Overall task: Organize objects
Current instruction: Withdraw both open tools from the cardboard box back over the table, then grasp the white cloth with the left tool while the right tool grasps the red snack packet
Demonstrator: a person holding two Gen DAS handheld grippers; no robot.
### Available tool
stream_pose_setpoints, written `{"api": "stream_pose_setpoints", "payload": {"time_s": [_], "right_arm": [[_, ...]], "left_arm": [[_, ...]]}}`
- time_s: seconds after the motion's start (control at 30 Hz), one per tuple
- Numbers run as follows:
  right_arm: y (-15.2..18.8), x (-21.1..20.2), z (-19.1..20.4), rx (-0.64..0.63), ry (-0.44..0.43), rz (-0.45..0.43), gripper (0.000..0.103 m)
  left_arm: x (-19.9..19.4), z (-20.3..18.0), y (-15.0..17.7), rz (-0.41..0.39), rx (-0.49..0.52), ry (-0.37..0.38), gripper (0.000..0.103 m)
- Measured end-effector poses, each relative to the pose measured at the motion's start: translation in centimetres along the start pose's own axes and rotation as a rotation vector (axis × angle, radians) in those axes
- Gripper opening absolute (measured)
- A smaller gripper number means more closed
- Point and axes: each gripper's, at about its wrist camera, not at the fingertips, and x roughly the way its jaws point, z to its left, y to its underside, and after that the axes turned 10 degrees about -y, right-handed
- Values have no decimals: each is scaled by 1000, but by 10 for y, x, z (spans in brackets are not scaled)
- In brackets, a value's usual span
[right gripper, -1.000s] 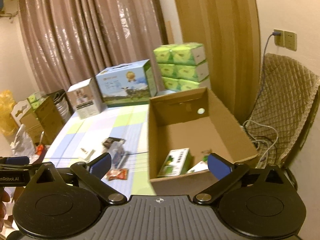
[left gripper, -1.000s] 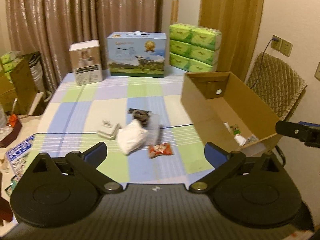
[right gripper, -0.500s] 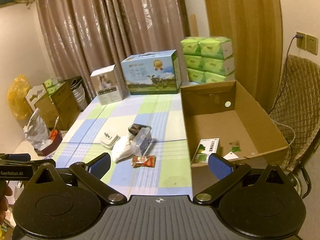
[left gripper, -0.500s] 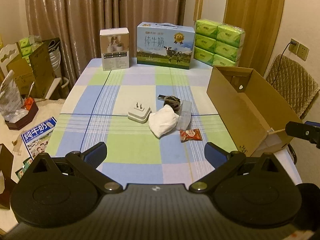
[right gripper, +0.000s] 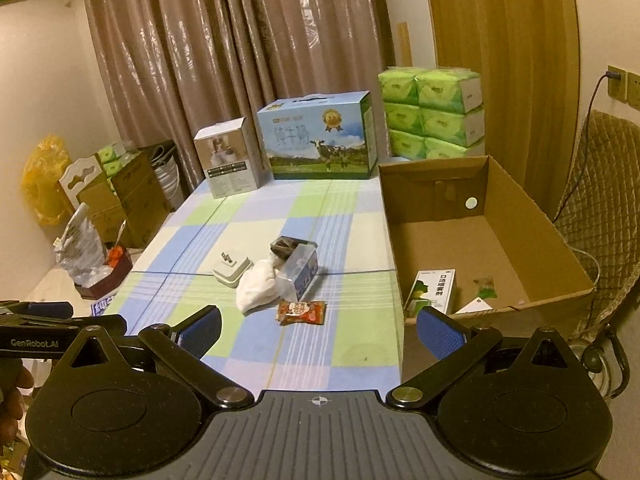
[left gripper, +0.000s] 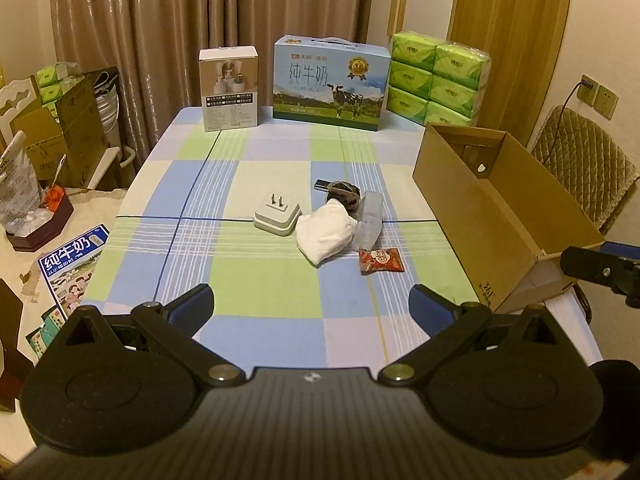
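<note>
Both the left gripper (left gripper: 311, 307) and the right gripper (right gripper: 319, 329) hovered empty above the near edge of a checked table (left gripper: 260, 288), fingers spread wide apart. Left of the open cardboard box (left gripper: 496, 216), near the table's middle, a white plug adapter (left gripper: 277, 217), a white cloth (left gripper: 326, 235), a clear plastic case (left gripper: 370, 225) and a dark bundle (left gripper: 342, 192) lay clustered, with a red snack packet (left gripper: 380, 260) just in front. Inside the box lay a green and white carton (right gripper: 432, 294).
</note>
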Motion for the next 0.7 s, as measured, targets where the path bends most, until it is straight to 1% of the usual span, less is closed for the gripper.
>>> {"api": "stream_pose_setpoints", "payload": {"time_s": [0.43,0.7], "right_arm": [[6,5,7,-12,-5,13,101],[13,20,12,-34,-14,40,101]], "left_arm": [[5,5,5,8,-8,0,102],[14,11,4,10,-8,-9,102]]}}
